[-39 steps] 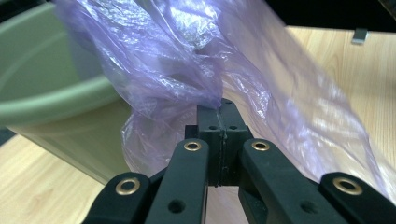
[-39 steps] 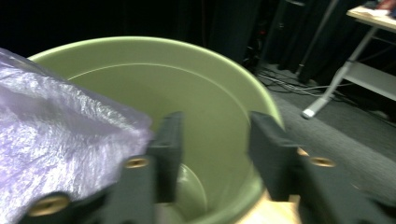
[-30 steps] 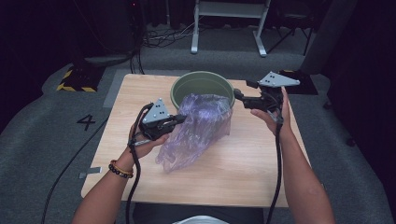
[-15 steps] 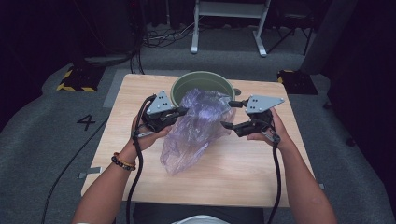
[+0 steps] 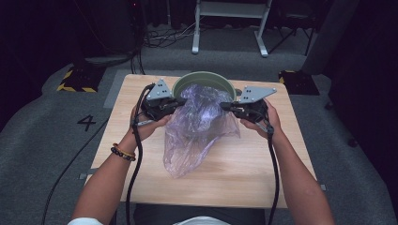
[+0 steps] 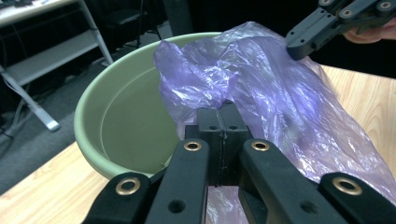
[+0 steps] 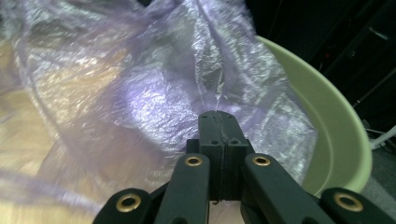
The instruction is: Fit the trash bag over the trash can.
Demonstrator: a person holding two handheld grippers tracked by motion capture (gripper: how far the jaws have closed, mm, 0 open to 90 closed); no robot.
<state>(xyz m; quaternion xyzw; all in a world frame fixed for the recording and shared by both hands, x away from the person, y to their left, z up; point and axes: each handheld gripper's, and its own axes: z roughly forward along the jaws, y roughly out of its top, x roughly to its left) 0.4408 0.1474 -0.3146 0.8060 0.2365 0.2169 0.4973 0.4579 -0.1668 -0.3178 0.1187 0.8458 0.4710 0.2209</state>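
Your left tool (image 5: 180, 101) is clamped on the crinkled translucent purple plastic bag (image 5: 199, 124); your right tool (image 5: 225, 107) has just closed on its opposite side. Bag hangs between them, over the round green plastic basin (image 5: 185, 82) at the table's (image 5: 244, 178) far edge.

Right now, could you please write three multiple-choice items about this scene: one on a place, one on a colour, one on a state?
1. Where does the green basin stand?
A. at the far edge of the wooden table
B. on the floor
C. at the near edge of the table

2. What colour is the plastic bag?
A. yellow
B. translucent purple
C. black

3. How does the left gripper stand?
A. wide open
B. lying on the table
C. shut on the bag

Answers: 1 A, the basin sits farthest from the person. 2 B, the film looks violet and see-through. 3 C, its jaws meet on the film's edge.
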